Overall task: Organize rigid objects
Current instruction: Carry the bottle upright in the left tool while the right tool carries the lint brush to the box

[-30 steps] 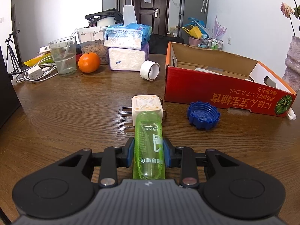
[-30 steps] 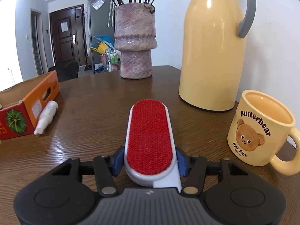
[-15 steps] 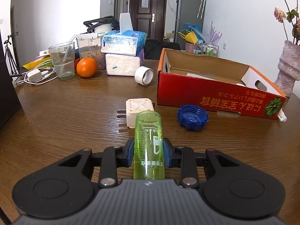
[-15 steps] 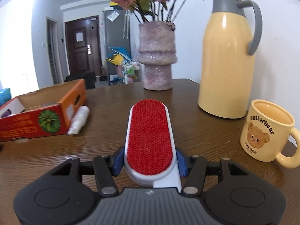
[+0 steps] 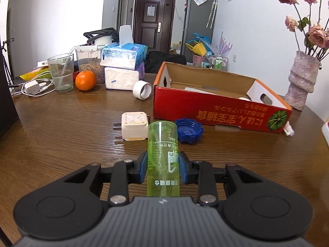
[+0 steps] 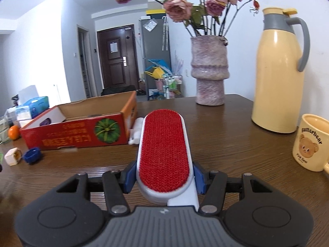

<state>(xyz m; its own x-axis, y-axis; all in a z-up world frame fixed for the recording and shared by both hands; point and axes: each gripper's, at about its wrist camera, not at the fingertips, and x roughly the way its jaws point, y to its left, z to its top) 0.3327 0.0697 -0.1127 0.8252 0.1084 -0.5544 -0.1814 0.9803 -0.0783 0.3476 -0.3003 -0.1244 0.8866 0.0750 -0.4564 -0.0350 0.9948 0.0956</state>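
From the left wrist, the left hand-held gripper point(image 5: 163, 169) is clamped on a translucent green plastic tube point(image 5: 163, 156) that points forward above the brown wooden counter point(image 5: 61, 127). Ahead lie a cream square plug adapter point(image 5: 134, 125) and a blue ribbed bottle cap point(image 5: 189, 130), and beyond them the open red cardboard box point(image 5: 216, 111). To carry it well, I would lift the tube clear over the near red wall before letting go, since a low approach could hit the cap or the box edge.

From the right wrist, the right hand-held gripper point(image 6: 163, 180) grips a red-faced lint brush with a white and grey body point(image 6: 164, 150), held above the counter. The box sits ahead to the left, with a small white bottle point(image 6: 136, 130) lying at its corner. Swing the brush leftward, and release one item at a time so the two grippers do not crowd the opening.
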